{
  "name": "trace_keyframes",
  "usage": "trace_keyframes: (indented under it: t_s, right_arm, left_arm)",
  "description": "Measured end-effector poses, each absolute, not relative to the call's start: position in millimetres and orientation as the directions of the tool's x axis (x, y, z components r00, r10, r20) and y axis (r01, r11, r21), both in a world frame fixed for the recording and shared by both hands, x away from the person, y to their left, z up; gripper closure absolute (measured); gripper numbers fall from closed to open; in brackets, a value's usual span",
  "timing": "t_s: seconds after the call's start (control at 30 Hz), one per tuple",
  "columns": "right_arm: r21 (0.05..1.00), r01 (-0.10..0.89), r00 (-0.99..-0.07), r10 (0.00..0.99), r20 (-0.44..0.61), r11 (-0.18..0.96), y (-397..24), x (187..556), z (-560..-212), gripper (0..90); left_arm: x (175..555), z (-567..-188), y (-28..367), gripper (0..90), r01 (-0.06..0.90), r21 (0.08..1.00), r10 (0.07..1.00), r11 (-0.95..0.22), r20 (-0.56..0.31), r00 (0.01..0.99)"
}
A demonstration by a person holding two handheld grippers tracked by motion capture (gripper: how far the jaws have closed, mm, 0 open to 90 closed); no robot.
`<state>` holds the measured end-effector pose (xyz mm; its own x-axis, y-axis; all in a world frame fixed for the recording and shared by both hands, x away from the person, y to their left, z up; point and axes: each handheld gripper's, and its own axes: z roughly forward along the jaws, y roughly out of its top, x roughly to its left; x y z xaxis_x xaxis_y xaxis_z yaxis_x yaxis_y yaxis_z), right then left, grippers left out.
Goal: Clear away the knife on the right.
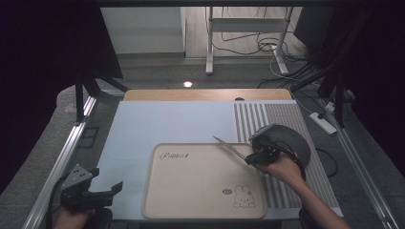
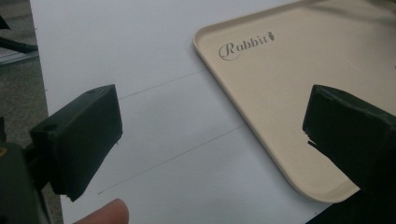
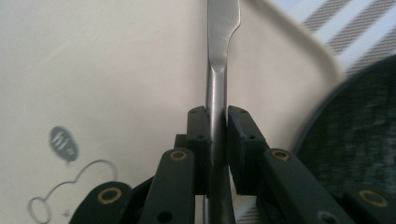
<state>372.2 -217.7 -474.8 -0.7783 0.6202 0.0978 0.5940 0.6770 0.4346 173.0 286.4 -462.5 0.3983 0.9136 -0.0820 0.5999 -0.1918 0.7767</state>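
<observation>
So here's where I'm at. Nearest to me, my left tongs (image 1: pixel 106 190) are just parked at the bottom-left corner of the tabletop (image 1: pixel 157 121), jaws spread wide with nothing between them. Through the left gripper view they're hanging over the white mat with the corner of the beige tray (image 2: pixel 261 93) just beyond, the "Rabbit" lettering (image 2: pixel 243 45) readable on it. A fingertip pokes in at the bottom of that view too.

A bit further in, my right tongs (image 1: pixel 254 157) are clamped tight on a butter knife (image 1: pixel 230 147). The right gripper view shows the metal handle (image 3: pixel 217 116) pinched square between the two pads, blade running straight away from the camera. From above, the knife is held over the right edge of the tray, tip pointing up-left toward the back of it, and it looks lifted, not resting on anything.

Just behind the right hand sits a dark round plate (image 1: pixel 291 138) on the striped placemat (image 1: pixel 274 114).

My read: the pickup is done and the grip looks solid. What's left is setting the knife down, and I'd guess that's on the tray, which is bare apart from its bunny print (image 1: pixel 244 196).
</observation>
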Motion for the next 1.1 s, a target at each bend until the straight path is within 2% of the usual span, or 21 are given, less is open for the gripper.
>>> trace_keyframes:
  t_s: [0.37,0.6,0.67,0.73,0.77,0.83,0.87,0.9,0.93,1.1]
  right_arm:
    - [0.375,0.564,-0.815,0.570,0.107,0.736,-187.7,326.0,-486.9,80.1]
    - [0.311,0.541,-0.839,0.527,0.138,0.781,-173.6,312.0,-499.2,79.5]
    - [0.304,0.533,-0.845,0.514,0.146,0.790,-171.5,312.1,-496.8,78.0]
    - [0.349,0.513,-0.855,0.502,0.128,0.785,-170.8,314.2,-489.4,74.4]
    - [0.362,0.497,-0.863,0.494,0.110,0.788,-169.4,314.9,-485.1,74.8]
    - [0.401,0.469,-0.876,0.470,0.102,0.787,-164.4,316.2,-478.7,85.7]
    - [0.401,0.469,-0.876,0.470,0.102,0.787,-164.4,316.2,-478.7,85.7]
    - [0.429,0.425,-0.901,0.417,0.119,0.797,-151.8,317.5,-475.4,89.9]
    - [0.429,0.425,-0.901,0.417,0.119,0.797,-151.8,317.5,-475.4,89.9]
    - [0.386,0.297,-0.953,0.293,0.071,0.873,-105.1,320.9,-489.8,89.9]
  left_arm:
    - [173.4,-462.5,285.9,4.8,0.601,0.775,0.913,-0.196,-0.079,0.400]
    - [173.6,-462.5,285.8,4.8,0.600,0.775,0.913,-0.198,-0.078,0.401]
    - [173.7,-462.6,285.8,4.8,0.602,0.774,0.914,-0.197,-0.078,0.399]
    - [173.8,-462.7,285.6,4.8,0.601,0.774,0.913,-0.199,-0.077,0.401]
    - [174.0,-462.8,285.5,4.8,0.603,0.773,0.914,-0.198,-0.077,0.399]
    - [174.0,-462.7,285.4,4.8,0.602,0.773,0.913,-0.198,-0.077,0.400]
    - [174.0,-462.7,285.4,4.8,0.602,0.773,0.913,-0.198,-0.077,0.400]
    - [174.0,-462.6,285.0,4.8,0.603,0.772,0.914,-0.201,-0.074,0.399]
    - [174.0,-462.6,285.0,4.8,0.603,0.772,0.914,-0.201,-0.074,0.399]
    - [174.2,-462.9,285.1,4.8,0.605,0.771,0.915,-0.201,-0.073,0.398]
